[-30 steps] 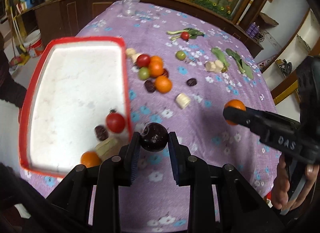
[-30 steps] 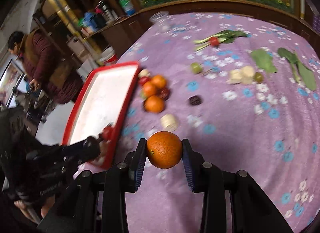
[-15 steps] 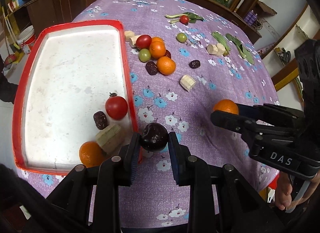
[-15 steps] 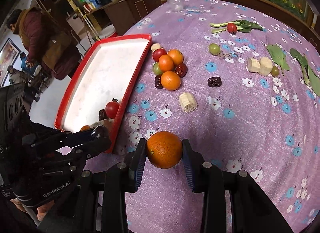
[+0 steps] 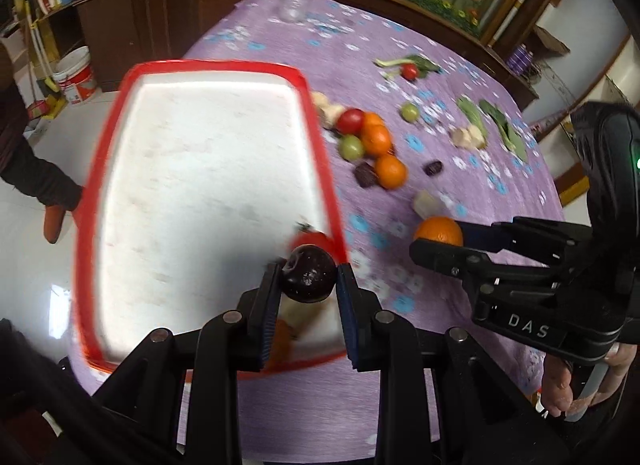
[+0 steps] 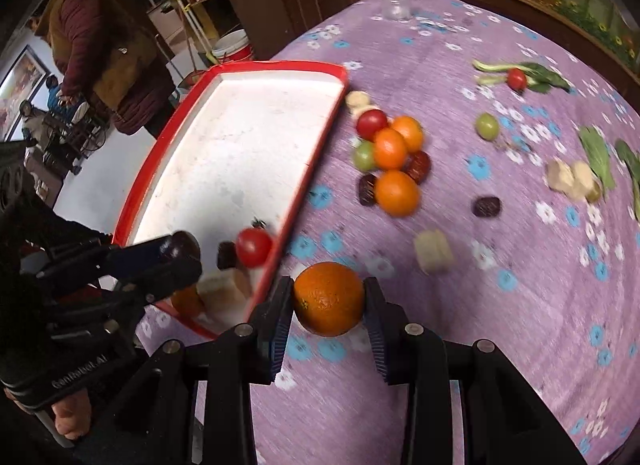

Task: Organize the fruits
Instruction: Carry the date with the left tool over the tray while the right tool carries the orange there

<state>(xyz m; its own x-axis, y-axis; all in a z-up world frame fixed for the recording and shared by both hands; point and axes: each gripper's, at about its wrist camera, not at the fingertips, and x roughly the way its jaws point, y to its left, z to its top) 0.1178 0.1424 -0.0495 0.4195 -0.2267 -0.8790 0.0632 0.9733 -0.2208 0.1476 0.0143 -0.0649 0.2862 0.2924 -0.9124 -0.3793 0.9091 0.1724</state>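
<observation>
The left gripper has its jaws clamped on a dark plum, low in the centre of the left wrist view, just over the near right corner of the red-rimmed tray. The right gripper holds an orange between closed jaws, low in the centre of its own view, above the purple flowered worktop just right of the tray's rim.

The step in hand looks like carrying both fruits to the tray. That near corner is crowded: a red tomato, a small dark fruit, a pale chunk and another orange already lie there. To do it well, I would take the plum further towards the bare white middle, lower it close to the tray floor, then ease the jaws apart so it does not roll. The orange should clear the raised rim first, and the two grippers should stay apart.
</observation>
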